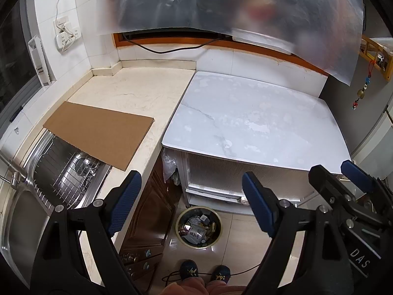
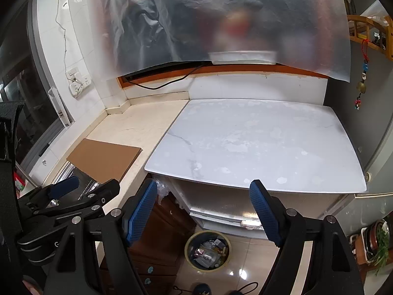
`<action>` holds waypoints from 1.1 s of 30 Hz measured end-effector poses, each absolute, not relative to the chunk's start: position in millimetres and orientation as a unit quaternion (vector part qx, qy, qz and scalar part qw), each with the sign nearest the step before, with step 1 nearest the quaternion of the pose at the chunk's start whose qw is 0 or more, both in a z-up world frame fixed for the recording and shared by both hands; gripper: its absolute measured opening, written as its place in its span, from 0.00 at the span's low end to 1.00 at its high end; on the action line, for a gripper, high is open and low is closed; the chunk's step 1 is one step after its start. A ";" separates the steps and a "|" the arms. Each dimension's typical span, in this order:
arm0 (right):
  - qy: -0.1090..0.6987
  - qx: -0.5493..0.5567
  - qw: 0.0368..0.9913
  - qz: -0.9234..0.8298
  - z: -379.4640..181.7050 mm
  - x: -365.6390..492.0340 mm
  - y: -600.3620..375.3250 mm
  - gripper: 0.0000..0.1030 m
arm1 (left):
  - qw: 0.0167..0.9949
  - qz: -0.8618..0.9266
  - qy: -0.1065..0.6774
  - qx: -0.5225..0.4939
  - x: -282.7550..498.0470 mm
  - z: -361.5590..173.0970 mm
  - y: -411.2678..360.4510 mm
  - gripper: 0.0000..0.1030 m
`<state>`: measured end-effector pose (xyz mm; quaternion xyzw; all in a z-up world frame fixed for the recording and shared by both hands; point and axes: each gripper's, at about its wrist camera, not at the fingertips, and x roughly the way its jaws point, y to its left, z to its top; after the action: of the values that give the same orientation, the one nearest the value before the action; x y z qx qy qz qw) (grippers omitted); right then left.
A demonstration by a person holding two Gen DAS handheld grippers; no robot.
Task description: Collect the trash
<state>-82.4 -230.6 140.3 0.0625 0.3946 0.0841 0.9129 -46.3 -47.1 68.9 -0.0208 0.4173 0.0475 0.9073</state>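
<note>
A round trash bin (image 1: 199, 226) full of wrappers and scraps stands on the tiled floor below the white marble table (image 1: 258, 118); it also shows in the right wrist view (image 2: 207, 249). My left gripper (image 1: 191, 204) is open and empty, held high above the bin. My right gripper (image 2: 203, 212) is open and empty too, beside the left one; it shows at the right edge of the left wrist view (image 1: 341, 172). The left gripper shows at the lower left of the right wrist view (image 2: 86, 186). The marble table top (image 2: 258, 145) is bare.
A flat cardboard sheet (image 1: 100, 135) lies on the beige counter (image 1: 137, 86), partly over the steel sink (image 1: 63, 172). Dark wood cabinet (image 1: 147, 218) stands under the counter. Frosted plastic sheet (image 1: 221, 2) hangs over the window. My feet (image 1: 203, 271) are near the bin.
</note>
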 end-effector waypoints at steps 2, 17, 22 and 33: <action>0.395 0.063 0.913 0.083 139.4 -82.3 -230.9 0.77 | 0.907 0.048 0.417 -0.021 -46.8 68.9 -47.6 0.79; 0.395 0.059 0.913 0.076 137.3 -80.7 -230.5 0.77 | 0.907 0.047 0.418 -0.019 -46.5 67.3 -47.4 0.78; 0.395 0.059 0.914 0.074 136.2 -79.4 -231.3 0.77 | 0.907 0.044 0.418 -0.016 -45.1 65.7 -44.3 0.78; 0.395 0.060 0.914 0.072 134.3 -73.5 -232.9 0.77 | 0.907 0.043 0.419 -0.014 -41.1 65.7 -44.1 0.78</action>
<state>-73.5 -232.9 134.3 0.0596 0.3955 0.0721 0.9137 -41.1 -44.1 65.7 -0.0143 0.4192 0.0427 0.9068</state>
